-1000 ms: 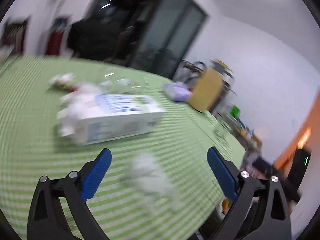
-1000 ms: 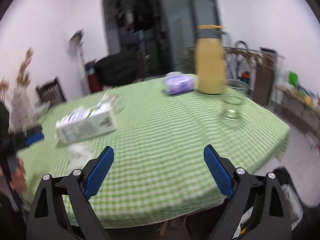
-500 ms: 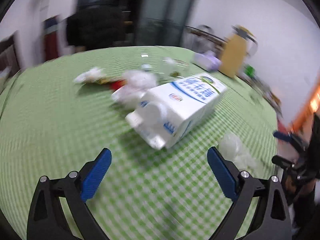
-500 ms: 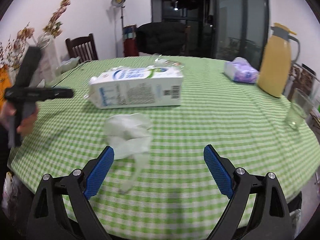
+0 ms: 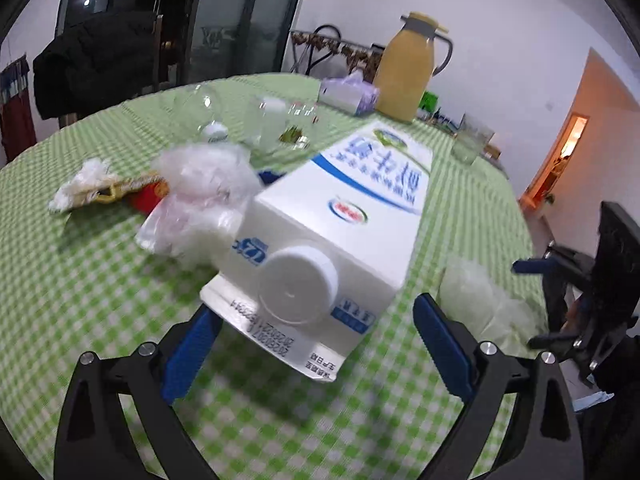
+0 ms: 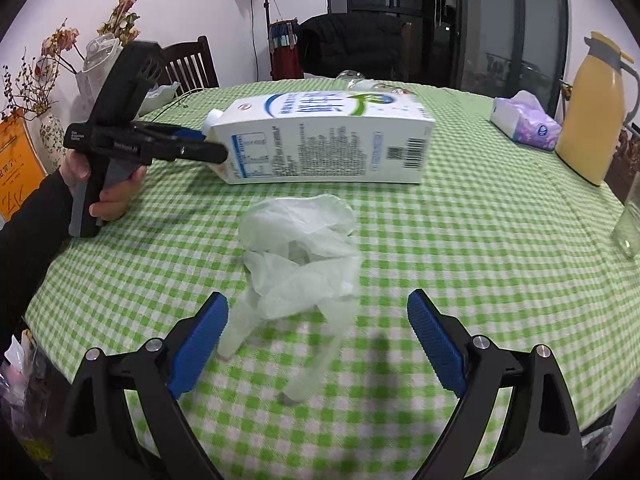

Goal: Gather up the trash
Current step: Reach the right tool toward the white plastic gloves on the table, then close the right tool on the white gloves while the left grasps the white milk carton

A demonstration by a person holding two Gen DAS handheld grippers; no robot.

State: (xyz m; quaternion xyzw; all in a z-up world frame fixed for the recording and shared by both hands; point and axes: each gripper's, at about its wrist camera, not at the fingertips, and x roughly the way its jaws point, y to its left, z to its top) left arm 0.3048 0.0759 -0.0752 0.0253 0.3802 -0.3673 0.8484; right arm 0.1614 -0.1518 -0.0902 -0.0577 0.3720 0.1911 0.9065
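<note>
My left tongs (image 5: 314, 344) wide open w/ milk carton (image 5: 344, 216) cap end between tips, center frame. Right tongs (image 6: 318, 334) wide open, empty, over crumpled glove (image 6: 300, 256), lower center.

Date stamp: upside-down digits, about "20260221", on the end flap of the white and blue milk carton (image 5: 332, 236).
Carton side panel: barcode and small print, too small to read.
</note>
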